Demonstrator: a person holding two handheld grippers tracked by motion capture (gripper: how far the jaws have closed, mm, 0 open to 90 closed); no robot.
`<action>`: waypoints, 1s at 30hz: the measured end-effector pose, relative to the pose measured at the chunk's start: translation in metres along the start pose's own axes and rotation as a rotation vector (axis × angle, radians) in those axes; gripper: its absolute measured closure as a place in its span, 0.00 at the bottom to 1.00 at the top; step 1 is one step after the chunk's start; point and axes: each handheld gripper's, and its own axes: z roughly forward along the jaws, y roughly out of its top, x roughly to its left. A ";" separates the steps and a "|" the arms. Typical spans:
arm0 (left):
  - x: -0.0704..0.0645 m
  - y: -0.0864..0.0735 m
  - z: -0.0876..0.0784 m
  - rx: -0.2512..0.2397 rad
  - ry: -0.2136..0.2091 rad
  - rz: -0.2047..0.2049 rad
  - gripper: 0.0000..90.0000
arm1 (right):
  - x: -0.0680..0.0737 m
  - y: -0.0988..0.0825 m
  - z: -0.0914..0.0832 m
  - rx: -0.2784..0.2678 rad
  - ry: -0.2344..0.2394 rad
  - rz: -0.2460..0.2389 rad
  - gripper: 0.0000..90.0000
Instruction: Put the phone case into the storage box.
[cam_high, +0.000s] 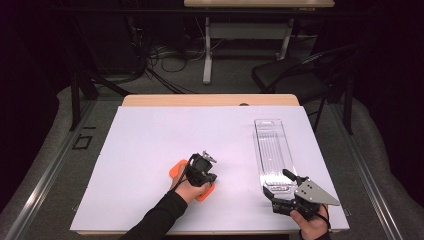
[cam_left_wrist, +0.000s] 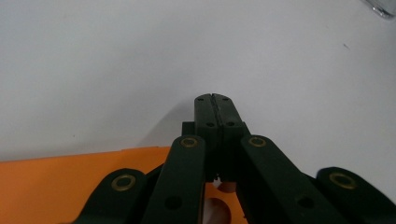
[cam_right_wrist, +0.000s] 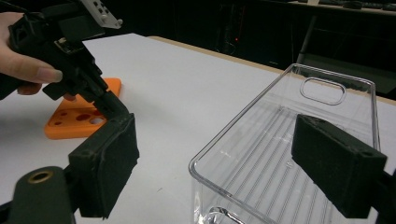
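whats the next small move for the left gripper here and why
Probably open the left gripper and lower it onto the orange block. Its jaws are pressed together with nothing between them, and it sits just above the block. The right gripper waits open at the near end of the clear tray.

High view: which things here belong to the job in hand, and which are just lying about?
In the job:
- orange block, under the shut left gripper
- clear tray, with the open right gripper at its near end

Lying about:
- black chair
- floor cables
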 end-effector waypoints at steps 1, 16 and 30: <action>-0.001 -0.002 -0.001 0.000 0.001 0.001 1.00 | 0.000 0.000 0.000 0.000 0.000 0.001 0.16; -0.001 -0.031 -0.020 0.012 -0.006 0.012 1.00 | 0.000 -0.001 0.000 -0.001 -0.001 0.008 0.16; 0.009 -0.058 -0.042 0.028 0.015 0.018 1.00 | -0.001 -0.001 0.000 0.009 0.002 0.011 0.16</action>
